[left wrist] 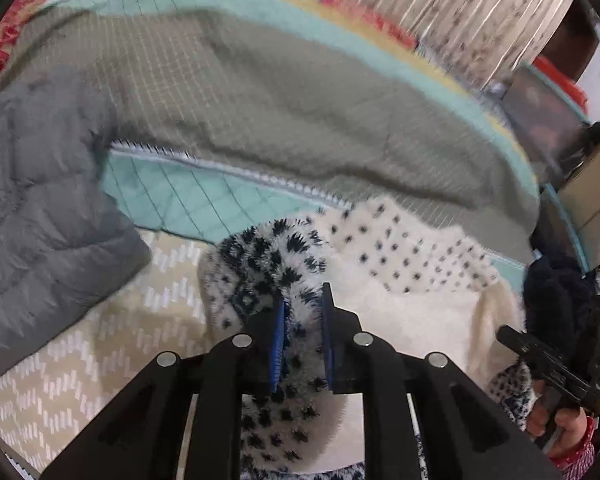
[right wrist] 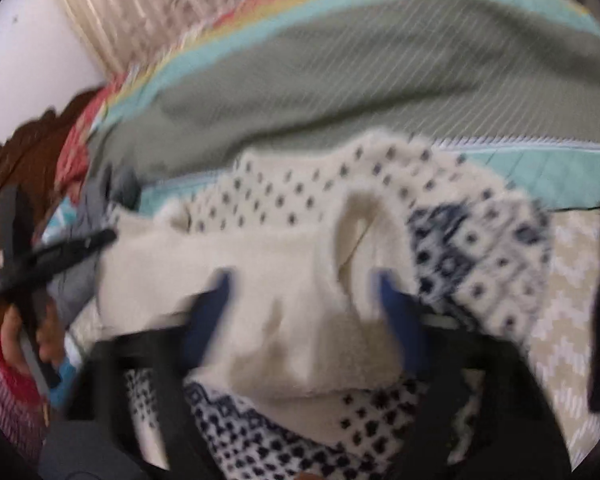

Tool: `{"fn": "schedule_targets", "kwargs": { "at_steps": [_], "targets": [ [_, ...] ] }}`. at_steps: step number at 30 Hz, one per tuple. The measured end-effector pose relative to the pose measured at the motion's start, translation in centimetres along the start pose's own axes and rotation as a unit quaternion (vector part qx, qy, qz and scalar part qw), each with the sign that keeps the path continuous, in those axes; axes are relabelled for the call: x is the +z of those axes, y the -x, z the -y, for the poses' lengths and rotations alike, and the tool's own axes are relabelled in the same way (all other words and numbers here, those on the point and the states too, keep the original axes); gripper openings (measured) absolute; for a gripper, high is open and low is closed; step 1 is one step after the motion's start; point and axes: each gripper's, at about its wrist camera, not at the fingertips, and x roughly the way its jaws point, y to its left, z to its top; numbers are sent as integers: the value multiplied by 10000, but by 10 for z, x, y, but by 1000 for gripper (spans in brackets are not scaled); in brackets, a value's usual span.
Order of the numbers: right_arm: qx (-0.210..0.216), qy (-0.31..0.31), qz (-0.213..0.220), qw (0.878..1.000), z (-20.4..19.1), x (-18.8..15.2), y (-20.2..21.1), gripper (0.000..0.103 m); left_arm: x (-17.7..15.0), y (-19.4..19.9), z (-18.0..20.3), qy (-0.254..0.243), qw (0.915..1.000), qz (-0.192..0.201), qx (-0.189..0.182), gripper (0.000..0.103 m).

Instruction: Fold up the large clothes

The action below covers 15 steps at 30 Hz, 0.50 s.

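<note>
Fleecy sweater (left wrist: 380,280) pinched by left gripper (left wrist: 303,316), grey jacket (left wrist: 40,216) left-view only

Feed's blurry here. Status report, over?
Left gripper shut on sweater. Right gripper open around sweater's cream fabric. Grey jacket beside it.

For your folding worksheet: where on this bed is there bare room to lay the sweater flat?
Free: the beige chevron cover between the grey puffer jacket and the sweater; the teal quilt strip beyond. Crowded: around the left gripper and right gripper.
</note>
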Motion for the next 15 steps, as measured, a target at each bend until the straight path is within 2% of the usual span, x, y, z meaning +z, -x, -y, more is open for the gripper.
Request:
{"fn": "schedule_targets", "kwargs": {
  "at_steps": [1,4,5,7,9,11,12,14,15],
  "targets": [
    [-130,-30,217,9997,8,-1,10,4,0,-8,2,-33,9999,-68,67,39],
    [-654,-348,882,9933,32,-5,44,4,2,-30,7,-213,9991,-88,370,39],
    [-774,-460,951,9914,40,-9,47,4,2,-38,8,-279,9987,-80,426,39],
    [-900,-737,765,9903,62,-19,40,4,2,-54,10,-360,9985,-145,378,42],
    [-803,-1029,513,9901,80,-29,28,7,-4,-73,16,-582,9960,-295,617,43],
    [-335,-1289,581,9894,91,-37,26,31,-7,-75,28,-953,9909,-214,929,43],
    [-138,-1374,642,9883,93,-38,30,40,-6,-70,32,-1039,9892,-247,1002,43],
    [13,-1385,872,9865,90,-37,46,72,-1,-51,35,-1057,9900,-172,924,43],
    [-10,-1321,1052,9856,88,-37,59,77,1,-33,32,-957,9924,21,767,43]
  ]
}}
